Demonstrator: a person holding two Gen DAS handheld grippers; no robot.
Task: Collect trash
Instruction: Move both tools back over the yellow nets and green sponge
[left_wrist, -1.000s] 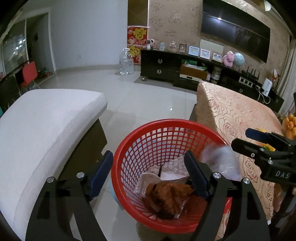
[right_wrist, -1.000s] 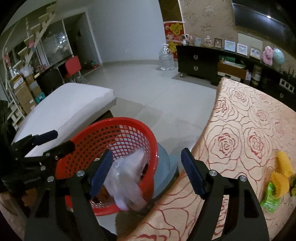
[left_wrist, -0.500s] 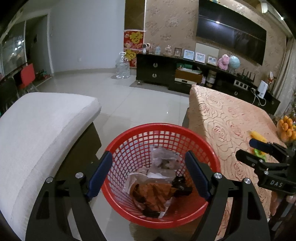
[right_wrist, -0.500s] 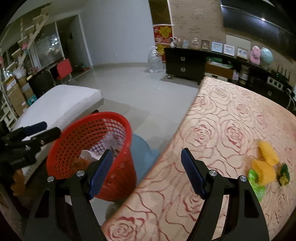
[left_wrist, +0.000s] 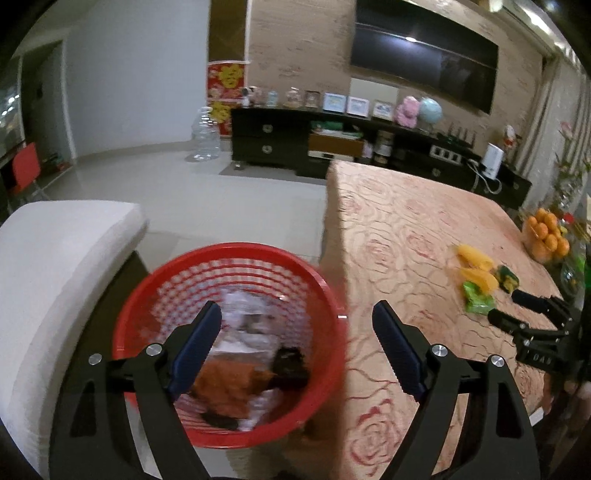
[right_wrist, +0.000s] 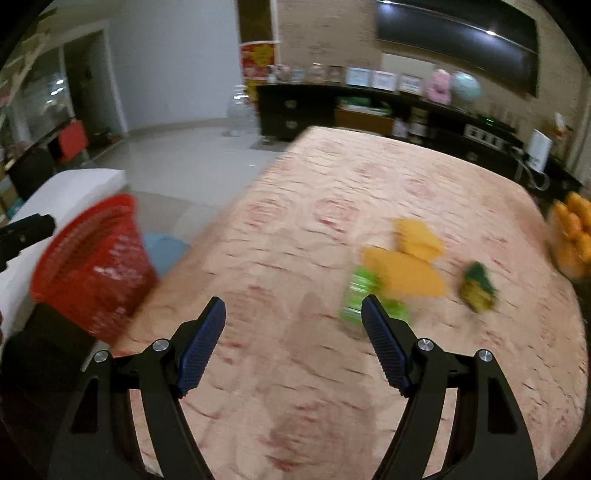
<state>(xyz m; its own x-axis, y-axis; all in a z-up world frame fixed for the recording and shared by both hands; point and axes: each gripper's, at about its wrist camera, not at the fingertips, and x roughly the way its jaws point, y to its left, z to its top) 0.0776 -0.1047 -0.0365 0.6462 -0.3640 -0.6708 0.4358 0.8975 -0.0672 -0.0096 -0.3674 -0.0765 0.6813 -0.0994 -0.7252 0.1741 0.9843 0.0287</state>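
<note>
Two tongs are in play, both spread apart with nothing between their pads. The left tongs (left_wrist: 295, 347) hang over the near rim of one red mesh basket (left_wrist: 325, 295), and their jaws have just been opening a little further, still with nothing between them. Inside the basket lies a heap of trash (left_wrist: 240, 365): one crumpled orange-brown piece, one dark lump beside it, and pale paper or plastic behind; the blur keeps me from counting the pale pieces. The basket stands on the floor between one white cushioned seat (left_wrist: 55, 258) and the desk (left_wrist: 399, 236), just beside the desk's hanging rose-patterned cloth.

The right tongs (right_wrist: 291, 328) hover released above the near part of the desk, pointing down toward its cloth. Just beyond their right pad lie four pieces of trash on the desk: one green wrapper (right_wrist: 354, 291), two yellow-orange wrappers (right_wrist: 402, 269) overlapping each other, and one small green-and-yellow wrapper (right_wrist: 476, 284) a little apart to the right. All four are blurred in this view; the left wrist view shows them more sharply.

Farther along, at the desk's right edge, sits one pile of oranges (left_wrist: 546, 236). Beyond the desk one dark low cabinet (left_wrist: 280, 144) runs along the wall, with one large clear water jug (left_wrist: 205, 134) on the floor at its left end.
</note>
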